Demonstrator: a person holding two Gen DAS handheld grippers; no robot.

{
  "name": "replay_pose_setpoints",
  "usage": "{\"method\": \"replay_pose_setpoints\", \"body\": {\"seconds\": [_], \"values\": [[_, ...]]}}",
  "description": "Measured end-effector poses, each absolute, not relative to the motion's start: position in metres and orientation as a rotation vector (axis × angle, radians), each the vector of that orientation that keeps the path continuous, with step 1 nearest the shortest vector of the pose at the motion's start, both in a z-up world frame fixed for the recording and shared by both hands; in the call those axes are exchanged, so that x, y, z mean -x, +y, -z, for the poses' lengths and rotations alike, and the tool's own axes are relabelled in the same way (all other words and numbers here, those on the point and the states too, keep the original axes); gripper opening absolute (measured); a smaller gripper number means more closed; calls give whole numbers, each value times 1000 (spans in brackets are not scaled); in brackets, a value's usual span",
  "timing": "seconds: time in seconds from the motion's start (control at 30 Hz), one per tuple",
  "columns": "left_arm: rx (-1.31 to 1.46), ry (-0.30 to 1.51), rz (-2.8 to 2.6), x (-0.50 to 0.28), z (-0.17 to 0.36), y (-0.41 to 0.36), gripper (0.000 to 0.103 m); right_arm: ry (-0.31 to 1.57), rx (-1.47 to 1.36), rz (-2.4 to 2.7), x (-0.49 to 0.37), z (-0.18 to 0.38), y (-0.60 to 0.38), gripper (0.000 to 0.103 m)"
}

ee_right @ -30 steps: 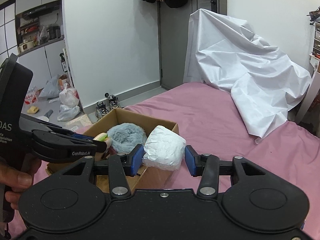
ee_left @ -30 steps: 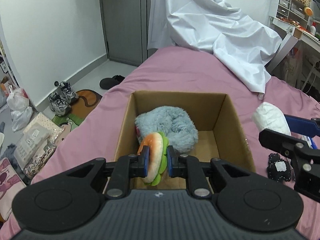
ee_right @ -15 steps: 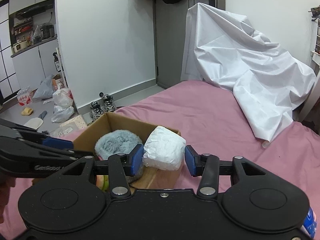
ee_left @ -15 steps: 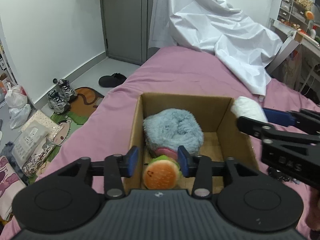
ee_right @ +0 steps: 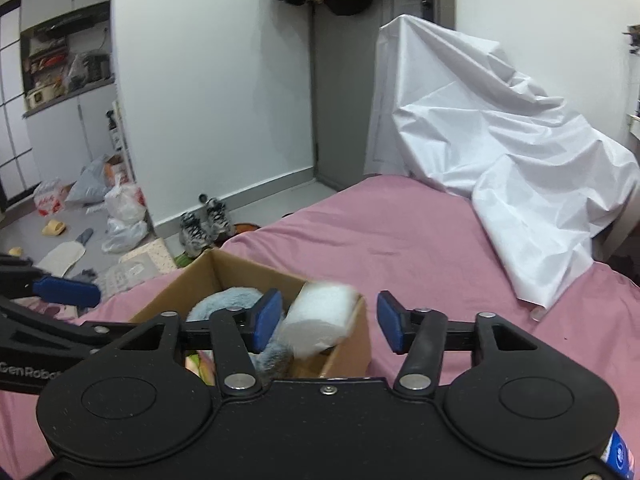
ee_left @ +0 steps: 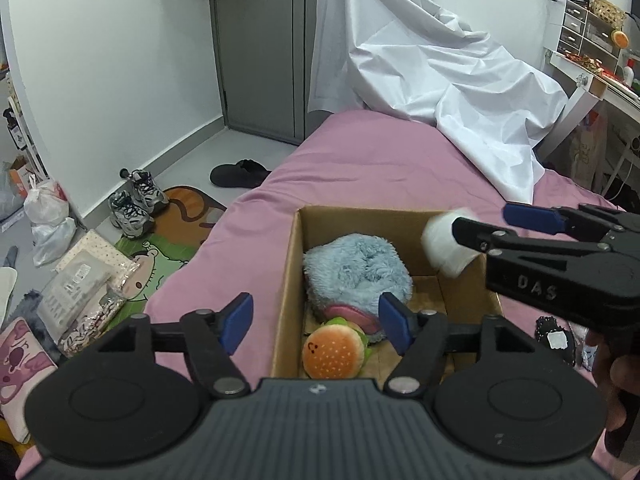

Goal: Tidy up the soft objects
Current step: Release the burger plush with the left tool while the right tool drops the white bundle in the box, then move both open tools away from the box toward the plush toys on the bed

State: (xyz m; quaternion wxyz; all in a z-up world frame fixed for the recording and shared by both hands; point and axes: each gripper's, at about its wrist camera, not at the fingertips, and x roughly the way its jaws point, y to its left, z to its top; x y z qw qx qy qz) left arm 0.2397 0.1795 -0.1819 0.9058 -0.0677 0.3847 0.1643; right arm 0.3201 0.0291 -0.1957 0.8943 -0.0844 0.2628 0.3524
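We see both claws spread wide, gripping nothing. L claw (ee_left: 316, 322) hangs over the box (ee_left: 286, 288) on the bed (ee_left: 380, 168); burger (ee_left: 334, 354) and blue plush (ee_left: 356, 268) lie inside. R claw (ee_right: 328, 322) is above the box's far-right corner, white bundle (ee_right: 320, 322) blurred, touching neither pad.

The left wrist view looks forward and down from close above the near end of the cardboard box (ee_left: 288, 280), which fills the lower centre. The right wrist view looks from the box's (ee_right: 352, 340) other side, lower and more level. Both share the box, the pink bed (ee_left: 380, 168) (ee_right: 400, 240) and the white sheet (ee_left: 440, 80) (ee_right: 500, 152) — upper right in each.
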Motion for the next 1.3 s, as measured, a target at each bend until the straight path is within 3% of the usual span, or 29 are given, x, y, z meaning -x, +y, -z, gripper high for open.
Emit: {"method": "replay_pose_setpoints", "body": {"seconds": [0.1, 0.27, 0.33, 0.63, 1.3], "values": [[150, 791, -346, -237, 180, 179, 75, 538, 151, -722, -317, 193, 21, 66], [190, 784, -338, -230, 177, 177, 77, 540, 85, -703, -312, 192, 1, 73], [196, 780, -333, -228, 175, 174, 81, 539, 66, -698, -310, 191, -6, 81], [163, 771, -334, -219, 166, 157, 94, 536, 5, -671, -300, 191, -40, 92], [194, 736, -272, -189, 140, 95, 94, 533, 62, -566, -249, 198, -138, 95]]}}
